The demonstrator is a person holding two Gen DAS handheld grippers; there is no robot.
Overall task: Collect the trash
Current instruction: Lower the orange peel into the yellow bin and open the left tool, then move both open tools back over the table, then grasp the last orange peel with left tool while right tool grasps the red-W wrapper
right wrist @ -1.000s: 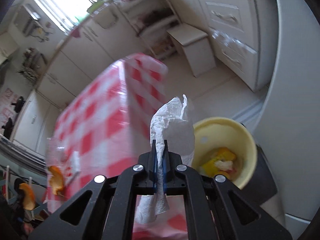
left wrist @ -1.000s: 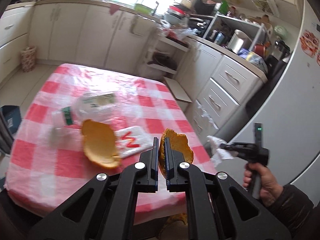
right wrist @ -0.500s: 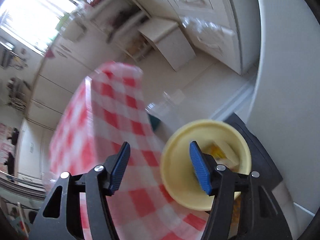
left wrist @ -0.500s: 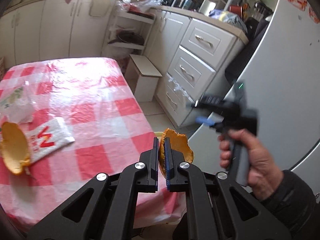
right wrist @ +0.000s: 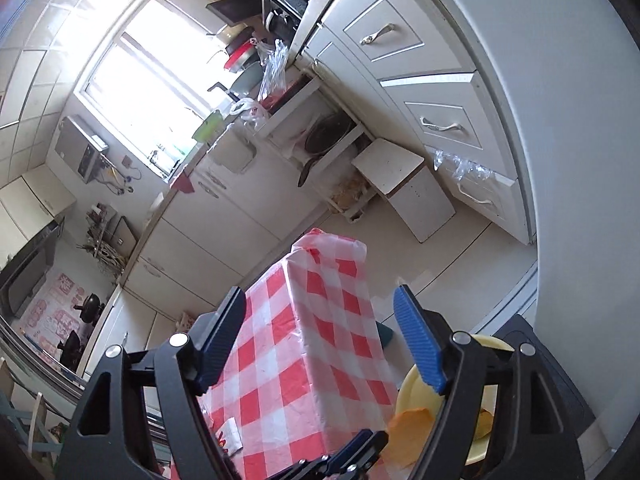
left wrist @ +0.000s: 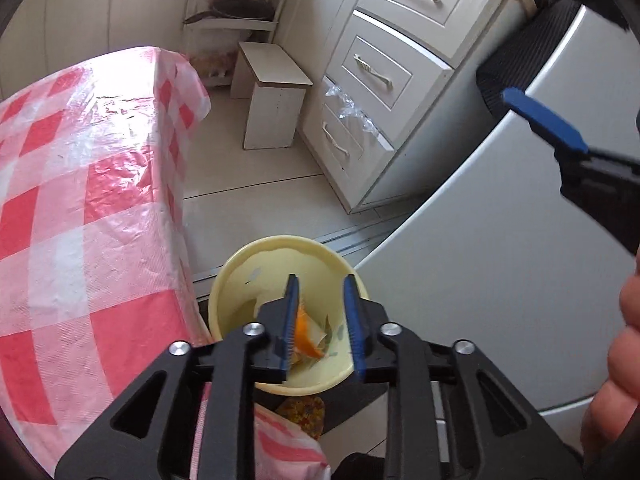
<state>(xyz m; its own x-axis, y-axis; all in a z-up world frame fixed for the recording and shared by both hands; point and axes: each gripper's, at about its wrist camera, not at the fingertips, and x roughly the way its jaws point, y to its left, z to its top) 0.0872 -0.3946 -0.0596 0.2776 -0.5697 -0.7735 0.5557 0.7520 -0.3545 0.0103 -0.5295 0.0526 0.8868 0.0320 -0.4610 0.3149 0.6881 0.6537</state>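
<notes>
Red-white checked tablecloth [left wrist: 80,184], pale yellow bin [left wrist: 236,280], orange peel [left wrist: 306,330]

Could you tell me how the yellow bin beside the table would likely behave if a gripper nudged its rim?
The yellow bin looks like thin plastic, so probably light. It holds only an orange peel and paper scraps, so a rim nudge would likely slide or tip it. Its wide round mouth may flex slightly.

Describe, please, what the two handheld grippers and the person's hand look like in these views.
The left gripper and right gripper share one build: matte black linkage arms with triangular cut-outs, silver pivot bolts, and ribbed blue finger pads. No cables or markings show. The person's bare hand appears blurred at the edge; no sleeve is visible.
</notes>
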